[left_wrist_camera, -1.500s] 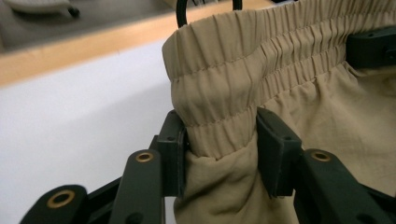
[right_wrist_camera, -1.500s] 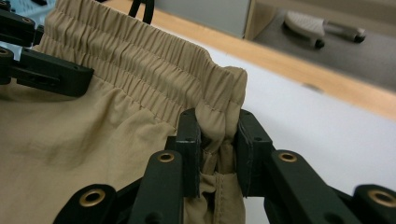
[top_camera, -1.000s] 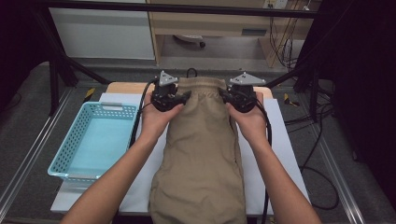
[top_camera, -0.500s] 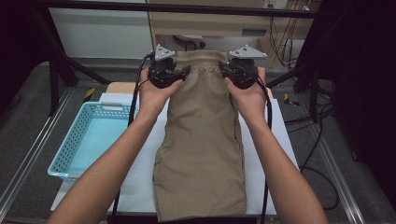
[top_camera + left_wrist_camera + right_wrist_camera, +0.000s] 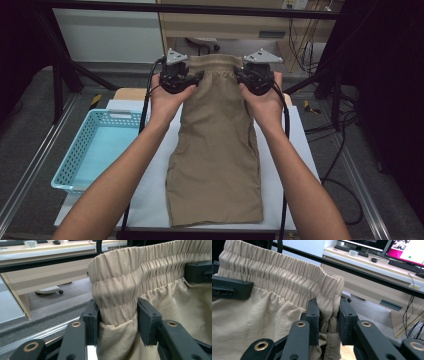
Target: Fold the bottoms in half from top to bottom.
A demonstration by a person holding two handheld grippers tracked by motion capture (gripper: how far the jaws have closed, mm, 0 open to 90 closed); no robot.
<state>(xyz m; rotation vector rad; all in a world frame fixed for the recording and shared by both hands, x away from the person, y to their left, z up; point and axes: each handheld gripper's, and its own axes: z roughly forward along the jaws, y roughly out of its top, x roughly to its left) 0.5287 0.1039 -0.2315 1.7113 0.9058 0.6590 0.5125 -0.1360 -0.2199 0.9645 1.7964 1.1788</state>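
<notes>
Khaki shorts (image 5: 215, 160), hems lying at the near edge of the white-covered counter (image 5: 150, 200), waistband lifted at the far end. Left gripper (image 5: 176, 80) clamped on the waistband's left corner; right gripper (image 5: 256, 77) clamped on its right corner. Blue basket (image 5: 95, 150) left of the shorts.

1. The shorts (image 5: 216, 150) are showing plain khaki tan, with their gathered elastic waistband (image 5: 140, 262) in the same tan.
2. The left gripper (image 5: 192, 81) and right gripper (image 5: 243, 79) are showing black, each topped by a grey plate.
3. The basket (image 5: 75, 155) is showing light blue, with perforated walls.
4. The table (image 5: 150, 195) is showing white.
</notes>
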